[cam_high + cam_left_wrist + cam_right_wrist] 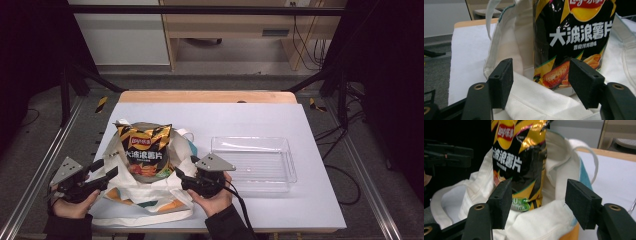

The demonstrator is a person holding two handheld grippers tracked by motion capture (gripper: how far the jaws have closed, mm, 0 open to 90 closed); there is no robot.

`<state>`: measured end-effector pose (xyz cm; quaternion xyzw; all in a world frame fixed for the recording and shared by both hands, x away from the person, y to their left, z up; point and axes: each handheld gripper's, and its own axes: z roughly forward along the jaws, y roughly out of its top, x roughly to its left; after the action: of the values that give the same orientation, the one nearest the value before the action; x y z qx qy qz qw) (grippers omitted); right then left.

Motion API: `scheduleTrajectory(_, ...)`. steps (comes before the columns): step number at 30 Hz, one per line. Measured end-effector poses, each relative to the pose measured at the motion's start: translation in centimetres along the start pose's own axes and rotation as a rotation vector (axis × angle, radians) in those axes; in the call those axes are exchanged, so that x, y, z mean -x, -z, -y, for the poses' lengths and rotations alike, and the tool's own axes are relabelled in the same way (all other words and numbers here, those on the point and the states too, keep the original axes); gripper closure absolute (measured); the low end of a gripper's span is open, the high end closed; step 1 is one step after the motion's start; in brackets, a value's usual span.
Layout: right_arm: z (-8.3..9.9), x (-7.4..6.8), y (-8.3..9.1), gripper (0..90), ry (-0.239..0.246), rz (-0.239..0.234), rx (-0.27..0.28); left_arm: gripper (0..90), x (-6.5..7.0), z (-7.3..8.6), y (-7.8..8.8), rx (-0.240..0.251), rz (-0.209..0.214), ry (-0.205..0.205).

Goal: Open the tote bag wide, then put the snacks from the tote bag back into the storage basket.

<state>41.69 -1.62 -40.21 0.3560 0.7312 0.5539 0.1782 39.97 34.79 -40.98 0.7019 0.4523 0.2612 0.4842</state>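
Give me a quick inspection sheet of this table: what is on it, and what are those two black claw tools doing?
Surface: white table, wooden far edge.
Job's things: chip bag standing upright in a cloth tote bag.
Clutter: clear plastic tray, right of the tote, looks empty.
Grippers: left gripper and right gripper flank the tote, jaws open, holding nothing.
Cables: black cable trailing from the right gripper; more by the frame at right.
Surroundings: black frame, grey floor, wooden furniture behind.

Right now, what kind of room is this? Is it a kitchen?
Probably not a kitchen. It looks like a lab or workshop set up for recording: a table inside a black metal frame, loose cables on the floor, and a person holding a hand-held gripper in each hand.
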Motion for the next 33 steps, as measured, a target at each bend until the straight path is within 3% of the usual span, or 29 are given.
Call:
scheduleTrajectory(4, -1.2, 0.0, 0.2, 36.5, -0.004, -0.003, 0.018, 35.3, 0.0, -0.6, 0.3, 0.014, -0.003, 0.012)
scheduleTrajectory(14, -2.9, 0.3, 0.5, 35.5, 0.010, 0.005, 0.036, 33.7, 0.2, -3.1, 0.8, 0.052, 0.002, -0.014)
scheduleTrajectory(33, -5.6, 0.5, -0.6, 37.7, 0.020, 0.018, 0.040, 35.4, 0.4, -7.2, 0.0, 0.105, -0.012, -0.035)
